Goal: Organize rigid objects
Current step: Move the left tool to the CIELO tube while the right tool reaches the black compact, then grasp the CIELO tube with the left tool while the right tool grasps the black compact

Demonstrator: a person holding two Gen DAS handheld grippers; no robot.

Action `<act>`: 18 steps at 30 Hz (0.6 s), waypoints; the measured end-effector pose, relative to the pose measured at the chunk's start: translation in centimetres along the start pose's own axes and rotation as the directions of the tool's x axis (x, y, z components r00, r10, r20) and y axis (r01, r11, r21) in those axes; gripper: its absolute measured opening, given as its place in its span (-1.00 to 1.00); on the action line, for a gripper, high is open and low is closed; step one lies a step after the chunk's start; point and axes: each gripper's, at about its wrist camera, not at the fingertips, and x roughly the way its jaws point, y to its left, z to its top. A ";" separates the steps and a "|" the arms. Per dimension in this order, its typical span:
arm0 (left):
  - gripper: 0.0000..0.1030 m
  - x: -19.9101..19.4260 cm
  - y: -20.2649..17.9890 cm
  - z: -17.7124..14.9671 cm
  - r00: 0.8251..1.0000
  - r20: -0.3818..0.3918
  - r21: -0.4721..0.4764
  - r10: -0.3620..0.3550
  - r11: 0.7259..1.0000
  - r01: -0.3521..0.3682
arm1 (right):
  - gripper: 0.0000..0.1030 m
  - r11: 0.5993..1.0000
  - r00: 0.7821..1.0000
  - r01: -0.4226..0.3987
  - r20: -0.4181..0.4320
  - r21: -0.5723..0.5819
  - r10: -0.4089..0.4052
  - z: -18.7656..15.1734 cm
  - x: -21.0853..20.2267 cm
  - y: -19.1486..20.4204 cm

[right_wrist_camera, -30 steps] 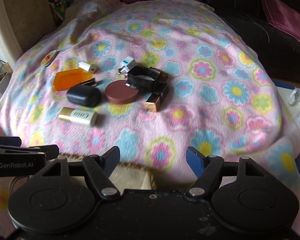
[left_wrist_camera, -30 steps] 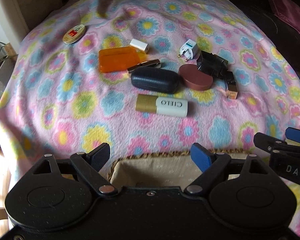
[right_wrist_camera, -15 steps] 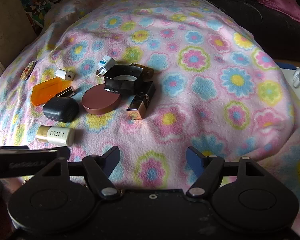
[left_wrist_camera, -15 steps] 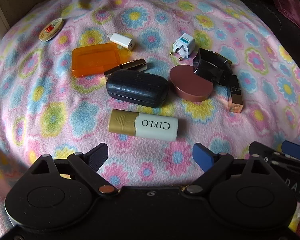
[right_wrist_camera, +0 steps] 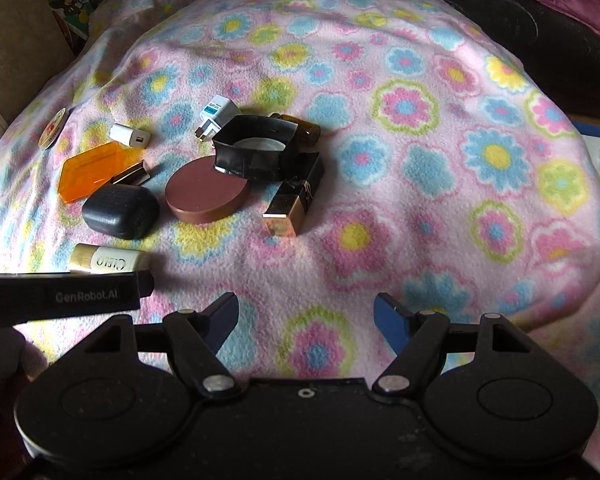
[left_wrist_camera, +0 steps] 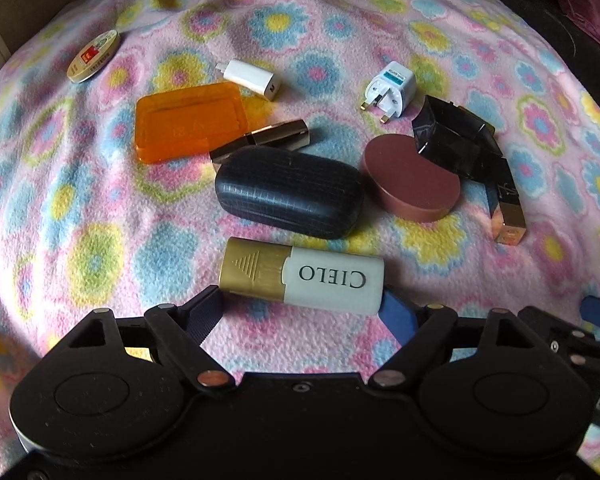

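1. Jaws of the left gripper (left_wrist_camera: 300,312) have just been closing and now bracket the gold-and-white CIELO bottle (left_wrist_camera: 302,275), one fingertip at each end; whether the pads press on it cannot be told.
2. Jaws of the right gripper (right_wrist_camera: 305,316) stand apart with nothing between them, over bare flowered blanket (right_wrist_camera: 440,160).
3. The bottle lies on its side on the blanket, nearest the left gripper, just in front of the black textured case (left_wrist_camera: 288,198).
4. Beside the case sits a round brown lid (left_wrist_camera: 410,184), with an open black box (left_wrist_camera: 452,142) partly resting on it and a black-and-gold tube (left_wrist_camera: 506,204) next to that.
5. Farther back lie an orange translucent case (left_wrist_camera: 190,122), a bronze lipstick (left_wrist_camera: 260,142), a white charger (left_wrist_camera: 248,78) and a white plug adapter (left_wrist_camera: 390,90).
6. A small round tin (left_wrist_camera: 94,60) sits apart at the far left.
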 end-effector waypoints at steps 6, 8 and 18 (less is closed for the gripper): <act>0.56 0.3 0.9 0.9 1.000 -0.004 -0.020 -0.004 1.000 0.004 | 0.44 0.999 1.000 0.022 0.015 -0.030 -0.021 2.8 2.2 0.6; 0.56 0.4 1.2 1.1 1.000 -0.007 -0.027 -0.006 1.000 0.006 | 0.44 0.999 1.000 0.027 0.007 -0.036 -0.027 3.8 3.4 0.7; 0.56 0.8 1.4 1.2 1.000 -0.008 -0.020 -0.008 1.000 0.008 | 0.35 0.947 0.962 0.271 -0.016 0.171 -0.272 5.1 4.8 -4.2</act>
